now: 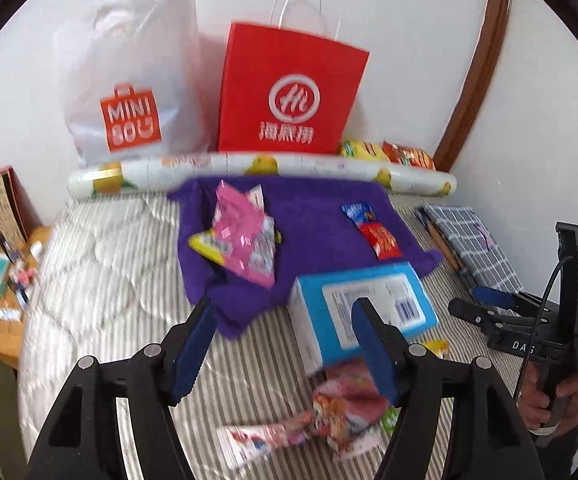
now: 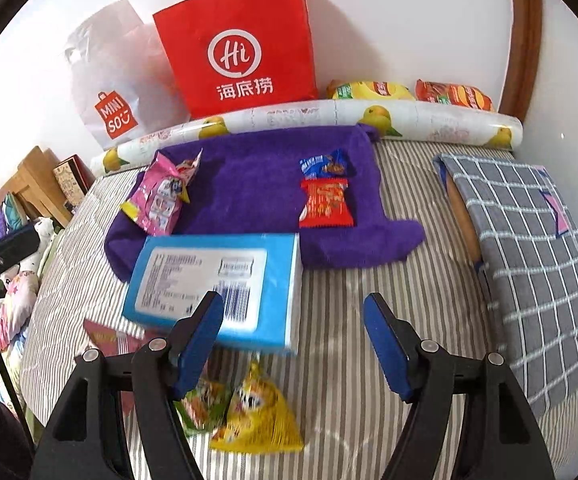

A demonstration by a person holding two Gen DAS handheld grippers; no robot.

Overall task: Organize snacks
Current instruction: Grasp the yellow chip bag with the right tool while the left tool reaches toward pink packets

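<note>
A purple towel (image 1: 309, 220) (image 2: 265, 168) lies on the striped bed. On it are pink snack packs (image 1: 245, 236) (image 2: 161, 196), a blue pack (image 1: 357, 213) (image 2: 325, 163) and a red pack (image 1: 383, 242) (image 2: 325, 204). A blue box (image 1: 369, 304) (image 2: 217, 284) lies at the towel's near edge. A pink wrapper (image 1: 337, 412) lies under my open, empty left gripper (image 1: 285, 340). A yellow pack (image 2: 261, 416) and a green pack (image 2: 201, 404) lie near my open, empty right gripper (image 2: 293, 340), which also shows in the left wrist view (image 1: 485, 300).
A red paper bag (image 1: 289, 88) (image 2: 237, 44) and a white Miniso bag (image 1: 133, 80) (image 2: 121, 80) stand against the wall behind a lemon-print roll (image 1: 257, 172) (image 2: 429, 118). Yellow and red chip bags (image 2: 409, 92) lie behind it. A grey checked pillow (image 2: 529, 248) is at right.
</note>
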